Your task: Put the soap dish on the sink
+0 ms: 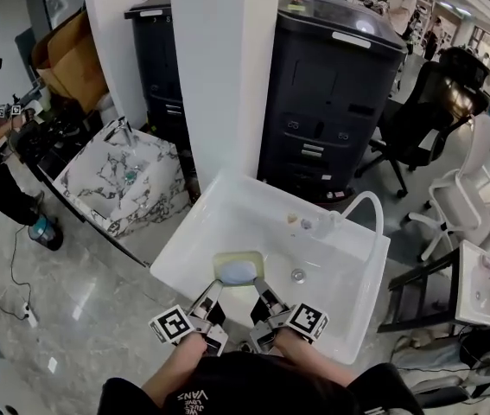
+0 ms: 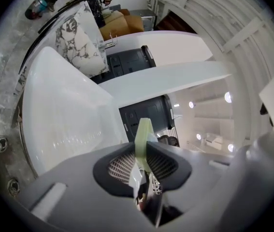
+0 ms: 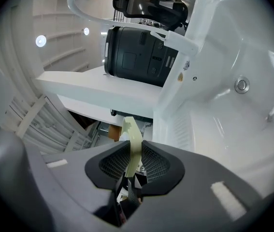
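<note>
Pinching the soap dish (image 1: pixel 238 269) by its near rim, the left gripper (image 1: pixel 214 287) and right gripper (image 1: pixel 263 287) hold it over the sink (image 1: pixel 253 210). Only the head view shows its blue centre; the gripper views show just a thin green edge clamped between each pair of jaws.

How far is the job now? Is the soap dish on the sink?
Done: the left gripper and right gripper are each shut on an edge of the soap dish. In hand: they hold it over the white sink. Left: set it down and release.
</note>
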The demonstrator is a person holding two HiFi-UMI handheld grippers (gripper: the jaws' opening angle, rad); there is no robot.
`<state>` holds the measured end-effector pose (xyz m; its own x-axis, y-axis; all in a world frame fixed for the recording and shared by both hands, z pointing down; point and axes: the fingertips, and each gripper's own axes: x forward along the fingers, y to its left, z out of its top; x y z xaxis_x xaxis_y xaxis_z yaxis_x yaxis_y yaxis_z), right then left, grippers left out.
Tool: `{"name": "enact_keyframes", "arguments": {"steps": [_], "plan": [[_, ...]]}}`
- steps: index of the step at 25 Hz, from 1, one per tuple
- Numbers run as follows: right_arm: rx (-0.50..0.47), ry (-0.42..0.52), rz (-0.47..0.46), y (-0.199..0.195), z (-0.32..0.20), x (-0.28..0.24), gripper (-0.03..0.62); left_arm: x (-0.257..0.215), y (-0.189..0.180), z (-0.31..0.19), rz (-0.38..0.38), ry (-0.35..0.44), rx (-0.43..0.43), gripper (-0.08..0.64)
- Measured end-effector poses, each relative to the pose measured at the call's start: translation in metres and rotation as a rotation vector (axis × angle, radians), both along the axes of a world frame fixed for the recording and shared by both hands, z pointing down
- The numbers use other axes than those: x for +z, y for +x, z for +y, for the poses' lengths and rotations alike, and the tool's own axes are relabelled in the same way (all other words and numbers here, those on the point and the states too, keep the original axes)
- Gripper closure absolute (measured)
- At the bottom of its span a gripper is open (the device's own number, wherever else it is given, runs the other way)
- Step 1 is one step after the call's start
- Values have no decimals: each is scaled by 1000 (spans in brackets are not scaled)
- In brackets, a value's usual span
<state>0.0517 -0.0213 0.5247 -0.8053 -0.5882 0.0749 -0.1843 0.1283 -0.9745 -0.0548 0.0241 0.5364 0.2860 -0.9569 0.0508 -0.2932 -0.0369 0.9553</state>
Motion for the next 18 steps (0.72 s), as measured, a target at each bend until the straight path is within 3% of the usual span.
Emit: {"name": "enact_keyframes", "arguments": {"steps": [18], "plan": [[289, -2, 4, -66, -51, 2, 520, 1, -74, -83, -15, -10, 288, 436]]}}
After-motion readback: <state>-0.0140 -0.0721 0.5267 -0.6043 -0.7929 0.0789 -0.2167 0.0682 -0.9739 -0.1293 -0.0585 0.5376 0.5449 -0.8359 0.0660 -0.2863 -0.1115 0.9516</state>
